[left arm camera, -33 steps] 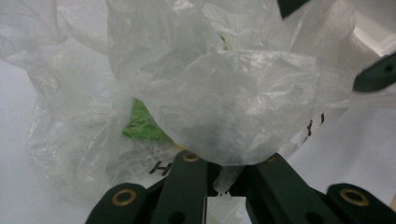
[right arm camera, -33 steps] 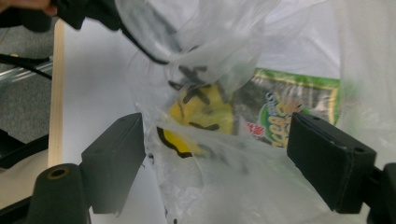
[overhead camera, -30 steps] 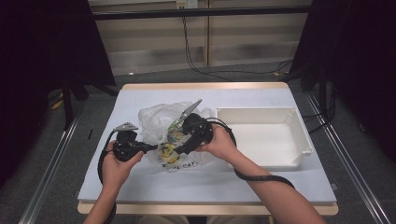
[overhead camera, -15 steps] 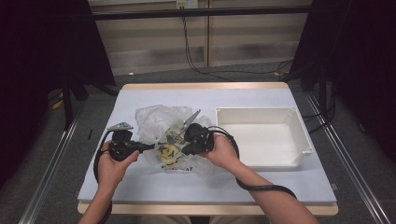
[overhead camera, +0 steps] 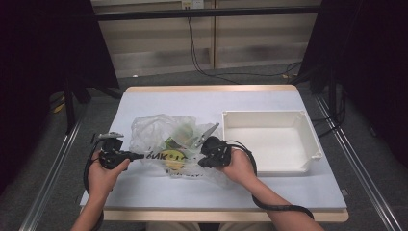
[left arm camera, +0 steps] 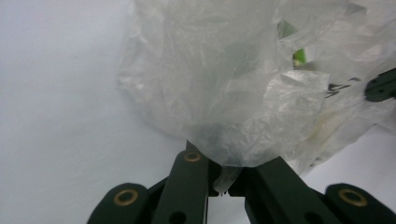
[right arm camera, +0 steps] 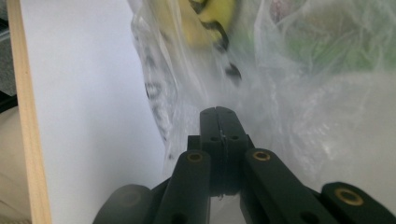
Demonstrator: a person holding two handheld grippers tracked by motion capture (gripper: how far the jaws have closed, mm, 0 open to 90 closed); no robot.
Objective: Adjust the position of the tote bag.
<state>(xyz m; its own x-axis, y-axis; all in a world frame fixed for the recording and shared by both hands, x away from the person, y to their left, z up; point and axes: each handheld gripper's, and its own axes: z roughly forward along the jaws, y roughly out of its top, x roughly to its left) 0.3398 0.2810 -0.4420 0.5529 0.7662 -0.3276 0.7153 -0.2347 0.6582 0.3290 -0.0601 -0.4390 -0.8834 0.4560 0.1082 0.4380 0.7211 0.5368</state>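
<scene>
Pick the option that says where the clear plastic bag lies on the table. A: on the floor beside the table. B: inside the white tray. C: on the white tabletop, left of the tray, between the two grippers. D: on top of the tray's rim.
C: in the high view the plastic bag rests on the table, left of the white tray, between the left gripper and right gripper.

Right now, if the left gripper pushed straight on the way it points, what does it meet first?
The left gripper already pinches the clear plastic bag; straight on it would likely just push deeper into that bag and its contents.

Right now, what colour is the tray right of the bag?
White, plain, no pattern. The tray shows best in the high view.
</scene>
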